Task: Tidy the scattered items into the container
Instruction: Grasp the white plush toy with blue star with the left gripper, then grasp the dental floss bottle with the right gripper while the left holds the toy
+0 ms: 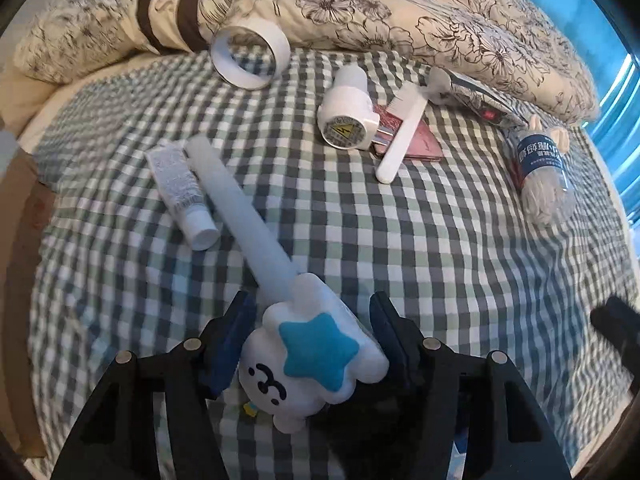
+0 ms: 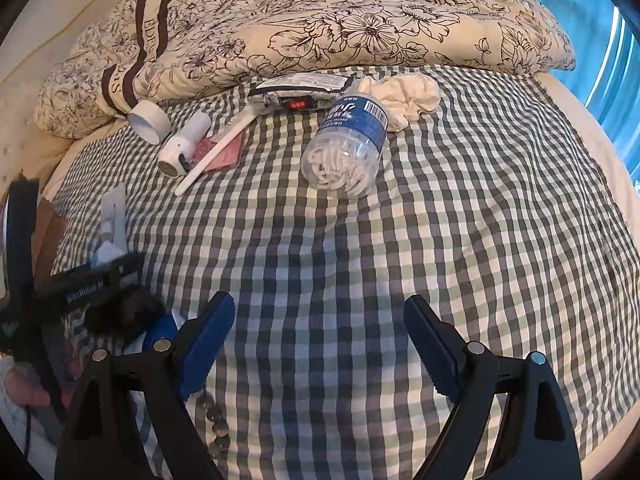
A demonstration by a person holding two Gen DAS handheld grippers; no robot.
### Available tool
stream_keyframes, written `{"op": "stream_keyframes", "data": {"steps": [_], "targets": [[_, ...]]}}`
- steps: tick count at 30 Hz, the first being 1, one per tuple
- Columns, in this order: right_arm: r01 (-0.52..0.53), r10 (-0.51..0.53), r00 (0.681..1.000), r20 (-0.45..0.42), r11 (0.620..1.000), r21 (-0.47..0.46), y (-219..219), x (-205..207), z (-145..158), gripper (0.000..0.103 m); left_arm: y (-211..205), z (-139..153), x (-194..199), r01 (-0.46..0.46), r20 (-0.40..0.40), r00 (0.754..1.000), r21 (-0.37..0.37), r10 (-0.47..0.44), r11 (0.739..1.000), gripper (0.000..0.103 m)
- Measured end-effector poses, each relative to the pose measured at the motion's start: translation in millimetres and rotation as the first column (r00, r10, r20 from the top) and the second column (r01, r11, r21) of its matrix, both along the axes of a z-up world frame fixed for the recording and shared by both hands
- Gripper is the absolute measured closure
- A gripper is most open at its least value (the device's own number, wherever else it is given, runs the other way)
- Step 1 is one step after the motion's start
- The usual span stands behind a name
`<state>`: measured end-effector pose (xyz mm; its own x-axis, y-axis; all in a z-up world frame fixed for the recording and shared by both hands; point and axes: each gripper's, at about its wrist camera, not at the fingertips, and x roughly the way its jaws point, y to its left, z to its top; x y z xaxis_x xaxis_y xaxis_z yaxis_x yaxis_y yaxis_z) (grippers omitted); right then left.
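Observation:
My left gripper (image 1: pixel 310 320) straddles the plush head of a white wand toy with a blue star (image 1: pixel 316 354); its jaws stand beside the head, with a gap on the right side. Its pale stick (image 1: pixel 236 208) points away across the checked bed. A white tube (image 1: pixel 180 192), a tape roll (image 1: pixel 250 56), a white plug adapter (image 1: pixel 348 120), a white brush (image 1: pixel 402 136) on a pink card (image 1: pixel 424 142), a patterned pouch (image 1: pixel 476 96) and a clear jar with a blue label (image 1: pixel 542 168) lie scattered. My right gripper (image 2: pixel 320 320) is open and empty above bare sheet, short of the jar (image 2: pixel 346 152).
A flowered duvet (image 2: pixel 320 20) is heaped along the far side. A white cloth (image 2: pixel 408 96) lies behind the jar. The left gripper (image 2: pixel 92 284) shows at the left in the right wrist view. Beads (image 2: pixel 218 432) lie near the right gripper. The bed edge drops off at left.

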<state>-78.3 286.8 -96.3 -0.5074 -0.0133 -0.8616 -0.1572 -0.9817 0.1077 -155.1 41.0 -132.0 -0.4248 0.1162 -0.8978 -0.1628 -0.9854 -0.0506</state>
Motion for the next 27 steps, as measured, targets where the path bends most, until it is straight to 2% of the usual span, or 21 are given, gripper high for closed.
{"op": "stream_keyframes", "data": {"steps": [4, 8, 12, 15, 18, 20, 21, 24, 27], "targets": [[0.021, -0.022, 1.000, -0.009, 0.998, -0.057, 14, -25, 8, 0.016, -4, 19, 8, -0.026, -0.044, 0.999, -0.045, 0.024, 0.999, 0.041], [0.073, -0.074, 0.997, -0.002, 0.995, -0.070, 30, -73, 16, 0.016, -10, 28, 10, -0.040, -0.065, 0.997, -0.055, 0.036, 0.998, 0.041], [0.158, -0.151, 0.984, 0.099, 0.985, -0.071, 44, -124, -9, 0.016, -17, 24, 5, -0.051, -0.060, 0.997, -0.058, 0.048, 0.997, 0.041], [0.190, -0.163, 0.973, 0.163, 0.968, -0.162, 50, -146, -31, 0.016, -20, 20, 3, -0.063, -0.049, 0.997, -0.060, 0.060, 0.996, 0.041], [0.207, -0.183, 0.964, 0.193, 0.972, -0.113, 47, -159, -46, 0.017, -22, 17, 1, -0.066, -0.044, 0.997, -0.061, 0.063, 0.996, 0.041], [0.217, -0.200, 0.959, 0.200, 0.974, -0.068, 45, -162, -50, 0.035, -23, 16, 1, -0.067, -0.043, 0.997, -0.065, 0.064, 0.996, 0.041], [0.220, -0.207, 0.959, 0.194, 0.974, -0.047, 44, -161, -48, 0.040, -24, 16, 1, -0.069, -0.042, 0.997, -0.064, 0.066, 0.996, 0.041], [0.210, -0.194, 0.964, 0.184, 0.975, -0.074, 44, -150, -42, 0.040, -25, 17, 3, -0.076, -0.040, 0.996, -0.065, 0.074, 0.995, 0.041], [0.182, -0.173, 0.975, 0.137, 0.982, -0.058, 35, -127, -21, 0.040, -26, 29, 9, -0.079, -0.053, 0.996, -0.054, 0.076, 0.995, 0.041]]}}
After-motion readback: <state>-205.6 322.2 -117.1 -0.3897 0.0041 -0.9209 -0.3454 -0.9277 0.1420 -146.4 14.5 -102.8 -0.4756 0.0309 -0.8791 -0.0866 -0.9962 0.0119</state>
